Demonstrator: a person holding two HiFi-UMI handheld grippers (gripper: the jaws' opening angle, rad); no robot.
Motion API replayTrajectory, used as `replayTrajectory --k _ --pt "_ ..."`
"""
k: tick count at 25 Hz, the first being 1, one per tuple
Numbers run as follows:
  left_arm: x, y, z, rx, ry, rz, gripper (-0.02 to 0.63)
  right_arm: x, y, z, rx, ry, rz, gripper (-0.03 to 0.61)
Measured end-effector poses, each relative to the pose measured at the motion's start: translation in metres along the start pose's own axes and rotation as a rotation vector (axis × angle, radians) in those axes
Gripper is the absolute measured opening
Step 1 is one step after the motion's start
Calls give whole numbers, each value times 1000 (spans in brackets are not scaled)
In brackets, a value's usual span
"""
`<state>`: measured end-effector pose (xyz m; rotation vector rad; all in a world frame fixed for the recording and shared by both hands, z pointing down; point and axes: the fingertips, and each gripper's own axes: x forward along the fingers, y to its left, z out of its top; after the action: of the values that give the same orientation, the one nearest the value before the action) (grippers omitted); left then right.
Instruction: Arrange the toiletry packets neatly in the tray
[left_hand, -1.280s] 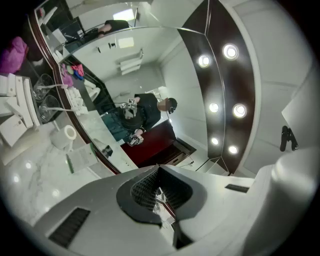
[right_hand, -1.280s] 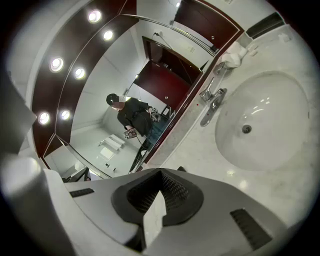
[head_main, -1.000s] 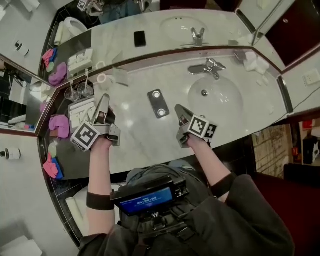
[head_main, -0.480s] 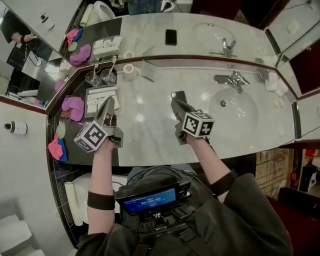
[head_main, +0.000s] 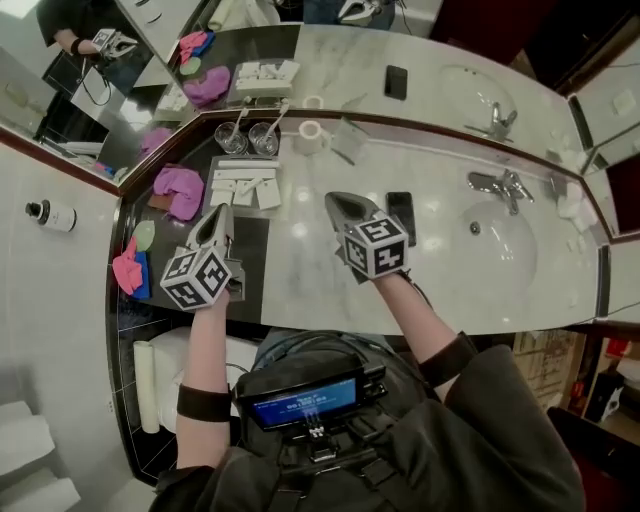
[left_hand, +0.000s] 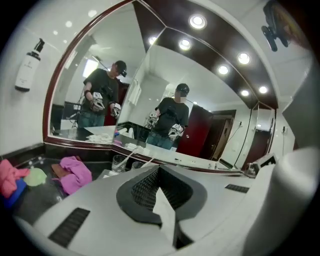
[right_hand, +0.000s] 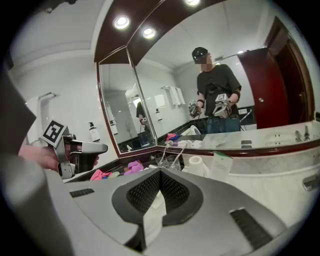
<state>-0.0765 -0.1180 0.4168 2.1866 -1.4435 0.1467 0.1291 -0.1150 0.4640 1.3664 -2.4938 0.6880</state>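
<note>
Grey left gripper (head_main: 217, 215): jaws are pressed together, nothing is held. Grey right gripper (head_main: 336, 202): likewise. Flat white toiletry packets (head_main: 243, 188) are laid in a pale rectangular tray (head_main: 247, 164).

A pale marble counter (head_main: 292, 272) is seen, joined at its left to a dark stone section (head_main: 252, 258). A basin (head_main: 500, 245) with a tap (head_main: 505, 185) is sunk at the right. A flat black device (head_main: 402, 210) (phone or remote, it cannot be told) is laid on the marble. Along the back, two glasses (head_main: 232, 138) and a white roll (head_main: 310, 131) are stood. A tray (head_main: 246, 163) of white packets (head_main: 248, 183), a purple cloth (head_main: 180, 190) and a pink cloth (head_main: 128, 272) are placed at the left.
</note>
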Motion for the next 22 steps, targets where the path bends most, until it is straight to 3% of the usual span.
replayTrajectory --k 5,8,15,22 --pt "-17 52 -2 177 43 147 0 39 41 0 -148 69 24 12" --pt "-22 77 -11 234 77 191 0 56 61 0 -208 95 29 12" --pt "-25 110 -19 204 95 197 0 85 95 0 -239 130 43 12" --pt "-21 125 -21 199 107 174 0 109 97 -13 -287 178 -19 37"
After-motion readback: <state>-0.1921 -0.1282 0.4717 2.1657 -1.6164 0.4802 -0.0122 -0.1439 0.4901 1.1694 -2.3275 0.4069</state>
